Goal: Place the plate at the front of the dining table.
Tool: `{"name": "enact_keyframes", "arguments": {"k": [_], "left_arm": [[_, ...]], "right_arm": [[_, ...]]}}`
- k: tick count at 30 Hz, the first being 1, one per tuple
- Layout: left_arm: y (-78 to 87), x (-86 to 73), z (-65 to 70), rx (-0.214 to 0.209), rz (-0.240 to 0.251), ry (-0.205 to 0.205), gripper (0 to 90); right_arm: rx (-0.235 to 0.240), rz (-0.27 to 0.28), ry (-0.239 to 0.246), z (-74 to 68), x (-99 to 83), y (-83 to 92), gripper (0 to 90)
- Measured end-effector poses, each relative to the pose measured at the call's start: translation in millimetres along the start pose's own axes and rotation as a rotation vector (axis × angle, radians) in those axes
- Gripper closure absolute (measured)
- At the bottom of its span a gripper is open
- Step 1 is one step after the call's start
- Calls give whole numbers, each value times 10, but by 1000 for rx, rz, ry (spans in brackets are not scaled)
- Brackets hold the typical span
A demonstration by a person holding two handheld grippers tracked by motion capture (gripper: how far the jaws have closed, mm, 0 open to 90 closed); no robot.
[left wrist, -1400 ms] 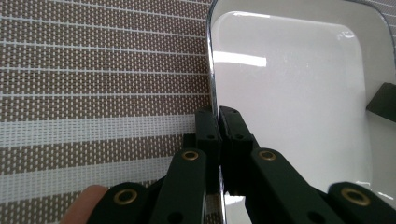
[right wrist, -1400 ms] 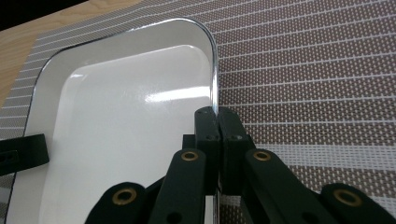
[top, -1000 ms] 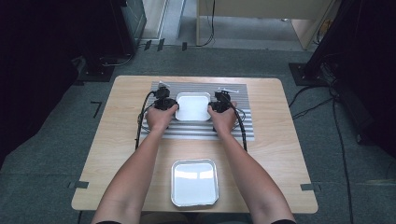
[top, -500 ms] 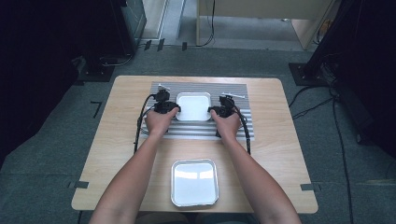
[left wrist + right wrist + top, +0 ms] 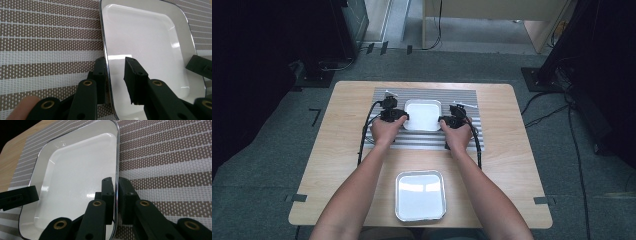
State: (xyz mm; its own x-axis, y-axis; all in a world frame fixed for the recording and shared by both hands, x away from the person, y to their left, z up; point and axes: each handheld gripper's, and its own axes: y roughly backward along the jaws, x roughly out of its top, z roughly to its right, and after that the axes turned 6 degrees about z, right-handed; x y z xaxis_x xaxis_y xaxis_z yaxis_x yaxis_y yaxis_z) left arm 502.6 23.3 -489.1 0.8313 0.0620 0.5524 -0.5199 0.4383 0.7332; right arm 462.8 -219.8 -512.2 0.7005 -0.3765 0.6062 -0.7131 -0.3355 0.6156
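Observation:
A white square tray (image 5: 423,115) with a thin dark rim lies on a striped placemat (image 5: 427,142). My left gripper (image 5: 404,117) straddles its left rim. In the left gripper view the tray (image 5: 145,45) has its rim against the outer jaw. The left gripper (image 5: 115,61) has just been opening, and a gap shows at its inner jaw. My right gripper (image 5: 443,120) sits on the right rim. In the right gripper view the right gripper (image 5: 115,180) has just closed further and pinches the rim of the tray (image 5: 75,175).
A second white tray (image 5: 420,195) lies near the table's front edge, between the forearms. The wooden table (image 5: 347,150) has bare wood on both sides of the placemat. Cables trail from both grippers toward the person.
The right hand has slid slightly toward the near side along the tray's right edge. The left hand and the tray have stayed in place.

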Motion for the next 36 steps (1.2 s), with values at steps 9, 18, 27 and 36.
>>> {"name": "enact_keyframes", "arguments": {"k": [9, 18, 27, 36], "left_arm": [[80, -2, -1, -19, 62, -18, 546], [247, -117, -18, 78, 201, -107, 300], [425, -221, 31, 65, 198, -159, 126], [644, -327, 51, 1, 234, -222, 110]], "right_arm": [[0, 127, 75, 30, 73, 67, 623], [-72, 134, 252, 46, 96, 171, 319], [25, 145, 340, -2, 103, 473, 261], [40, 150, 359, 42, 60, 667, 236]]}}
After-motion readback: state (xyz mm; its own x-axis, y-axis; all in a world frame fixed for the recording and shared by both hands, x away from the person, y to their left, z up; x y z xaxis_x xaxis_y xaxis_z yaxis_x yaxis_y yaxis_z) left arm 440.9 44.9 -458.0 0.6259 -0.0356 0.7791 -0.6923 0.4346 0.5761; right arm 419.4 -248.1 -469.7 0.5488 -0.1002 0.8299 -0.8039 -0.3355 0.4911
